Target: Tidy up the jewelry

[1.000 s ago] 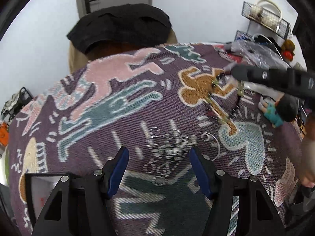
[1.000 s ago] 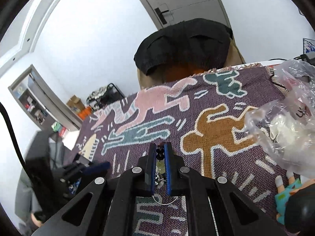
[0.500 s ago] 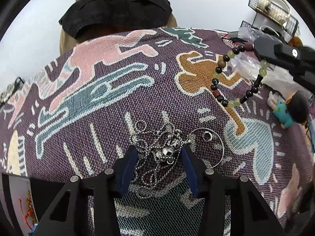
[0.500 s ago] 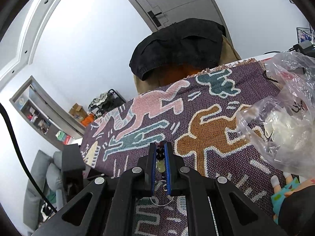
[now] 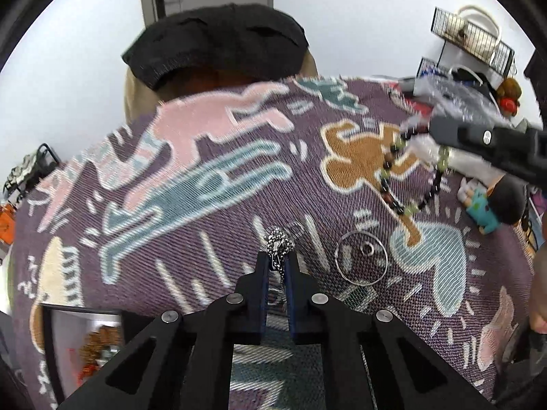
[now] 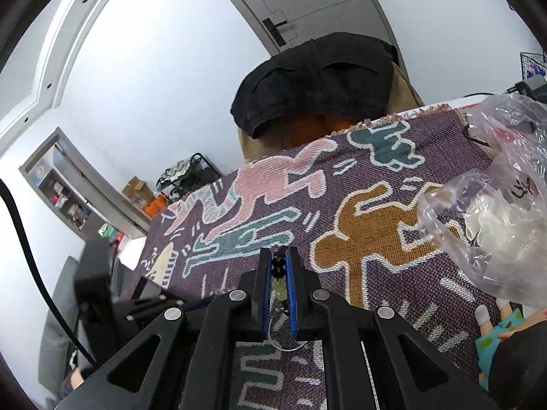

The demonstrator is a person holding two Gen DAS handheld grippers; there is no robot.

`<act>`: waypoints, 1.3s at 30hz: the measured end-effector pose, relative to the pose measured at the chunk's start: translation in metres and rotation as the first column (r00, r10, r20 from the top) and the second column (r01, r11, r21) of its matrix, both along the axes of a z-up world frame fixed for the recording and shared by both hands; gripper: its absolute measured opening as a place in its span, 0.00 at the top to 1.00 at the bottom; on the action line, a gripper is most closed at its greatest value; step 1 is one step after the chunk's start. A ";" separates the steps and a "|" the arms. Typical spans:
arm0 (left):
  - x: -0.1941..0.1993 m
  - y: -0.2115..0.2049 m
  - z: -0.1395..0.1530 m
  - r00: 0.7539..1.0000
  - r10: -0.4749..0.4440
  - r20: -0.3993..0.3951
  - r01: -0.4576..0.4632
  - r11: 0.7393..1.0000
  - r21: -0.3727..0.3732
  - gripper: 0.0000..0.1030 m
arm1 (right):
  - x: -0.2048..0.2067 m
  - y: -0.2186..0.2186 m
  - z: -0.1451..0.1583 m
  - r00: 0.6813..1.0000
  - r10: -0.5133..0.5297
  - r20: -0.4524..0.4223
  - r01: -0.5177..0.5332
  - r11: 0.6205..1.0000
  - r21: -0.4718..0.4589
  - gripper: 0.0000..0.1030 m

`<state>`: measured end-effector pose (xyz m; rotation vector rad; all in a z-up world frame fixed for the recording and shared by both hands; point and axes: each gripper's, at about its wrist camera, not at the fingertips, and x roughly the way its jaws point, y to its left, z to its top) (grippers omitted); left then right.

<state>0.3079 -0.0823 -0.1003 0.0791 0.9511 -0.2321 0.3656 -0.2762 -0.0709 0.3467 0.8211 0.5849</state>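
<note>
While the silver chain (image 5: pixel 279 246) bunches between the blue pads of the left gripper (image 5: pixel 276 266), whose jaws are closing on it, the step in hand looks like the pickup of that tangled chain from the patterned woven cloth (image 5: pixel 191 184). A knot of links pokes out just past the fingertips, and the rest seems to hang between the jaws. The next move likely calls for a slow lift so trailing links come free, then a carry to the open box (image 5: pixel 85 335) at lower left. Just beside the chain lies a thin wire hoop (image 5: pixel 361 262) with a small ring inside it. Farther right, the right gripper (image 6: pixel 280 266) is clamped on a beaded bracelet (image 5: pixel 403 184), which dangles above the cloth.
</note>
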 end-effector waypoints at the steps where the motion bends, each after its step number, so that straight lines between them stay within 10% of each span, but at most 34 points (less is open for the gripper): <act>1: -0.002 0.002 0.004 1.000 0.003 0.007 -0.003 1.000 -0.001 0.92 | -0.001 0.001 0.002 1.000 0.011 0.005 -0.011 1.000 0.012 0.91; 39: -0.098 0.097 0.262 0.877 0.150 0.456 -0.192 0.980 0.048 0.94 | -0.062 0.072 0.132 0.963 0.140 0.228 -0.157 0.986 0.056 0.91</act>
